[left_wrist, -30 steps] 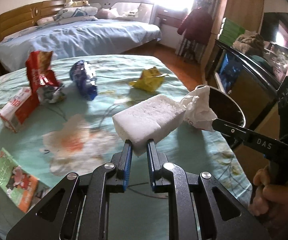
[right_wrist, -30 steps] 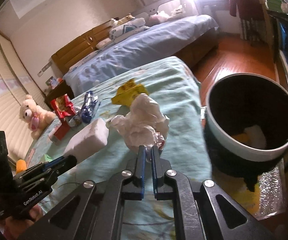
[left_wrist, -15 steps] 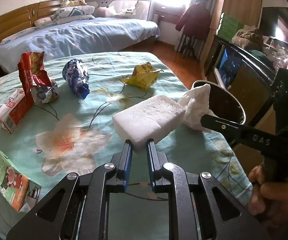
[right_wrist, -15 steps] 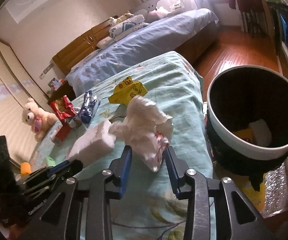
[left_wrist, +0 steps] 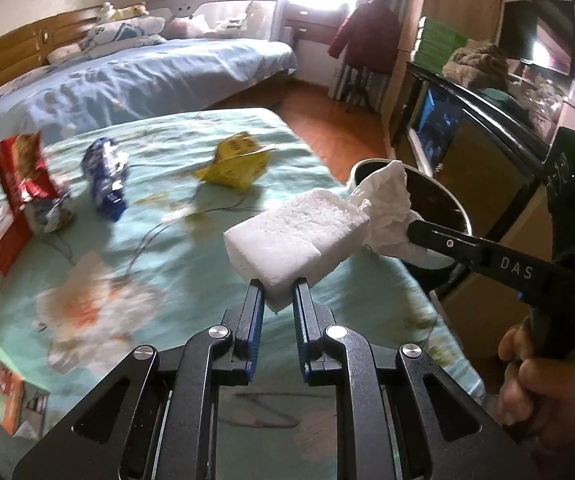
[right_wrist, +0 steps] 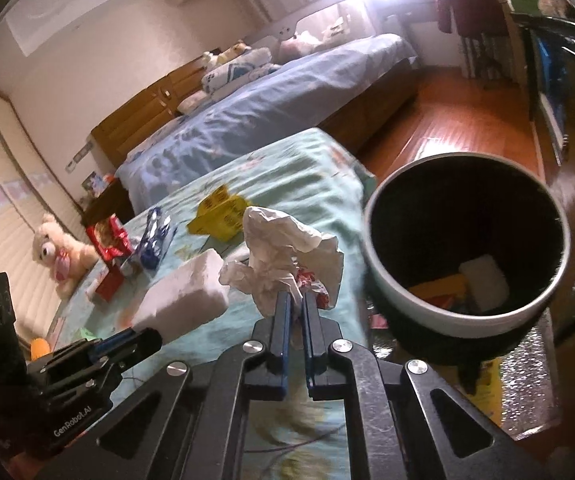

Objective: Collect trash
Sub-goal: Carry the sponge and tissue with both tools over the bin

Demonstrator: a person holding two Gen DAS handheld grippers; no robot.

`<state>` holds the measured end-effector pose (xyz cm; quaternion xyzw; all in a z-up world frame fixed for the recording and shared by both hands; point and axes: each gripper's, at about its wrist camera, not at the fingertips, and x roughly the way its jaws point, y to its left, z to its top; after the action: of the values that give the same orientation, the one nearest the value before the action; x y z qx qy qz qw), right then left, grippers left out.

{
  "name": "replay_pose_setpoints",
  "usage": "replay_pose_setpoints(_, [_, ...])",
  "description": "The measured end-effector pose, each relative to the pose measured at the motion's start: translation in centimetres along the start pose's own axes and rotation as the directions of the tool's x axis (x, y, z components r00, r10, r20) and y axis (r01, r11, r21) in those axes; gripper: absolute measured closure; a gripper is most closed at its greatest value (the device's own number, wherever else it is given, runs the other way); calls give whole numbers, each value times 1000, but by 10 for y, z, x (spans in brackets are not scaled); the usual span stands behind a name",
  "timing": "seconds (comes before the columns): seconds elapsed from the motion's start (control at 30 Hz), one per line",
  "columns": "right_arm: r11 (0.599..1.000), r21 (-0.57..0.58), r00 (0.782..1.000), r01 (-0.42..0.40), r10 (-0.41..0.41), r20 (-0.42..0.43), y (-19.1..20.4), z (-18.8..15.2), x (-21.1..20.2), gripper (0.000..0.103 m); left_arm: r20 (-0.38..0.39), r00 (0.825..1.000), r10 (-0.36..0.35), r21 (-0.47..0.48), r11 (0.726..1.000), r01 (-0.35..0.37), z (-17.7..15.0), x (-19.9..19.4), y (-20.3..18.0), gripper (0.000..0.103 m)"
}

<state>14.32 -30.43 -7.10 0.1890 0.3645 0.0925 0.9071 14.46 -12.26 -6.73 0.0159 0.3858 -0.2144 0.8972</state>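
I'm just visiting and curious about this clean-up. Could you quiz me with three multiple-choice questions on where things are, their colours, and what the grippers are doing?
1. Where is the bin?
A. on the bed
B. past the table's edge, on the floor
C. on the table

2. What colour is the wrapper lying farthest along the table?
A. yellow
B. pink
C. black

3. What is the left hand-held gripper doing?
A. hanging open
B. gripping a foam block
C. gripping a toy

Answers: 1 B, the bin stands lower, beside the table. 2 A, it is bright yellow. 3 B, the fingers pinch the block's near corner.
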Motion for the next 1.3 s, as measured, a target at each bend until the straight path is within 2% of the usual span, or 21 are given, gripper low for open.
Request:
replay_pose_setpoints(0.63, [992, 103, 994, 77, -84, 65, -64, 16, -27, 98, -15, 998, -58, 100, 993, 59, 27, 27, -61, 89])
replay_pose_setpoints(1.3, [978, 123, 981, 167, -178, 83, -96, 31, -20, 98, -39, 997, -70, 163, 984, 75, 53, 66, -101, 89])
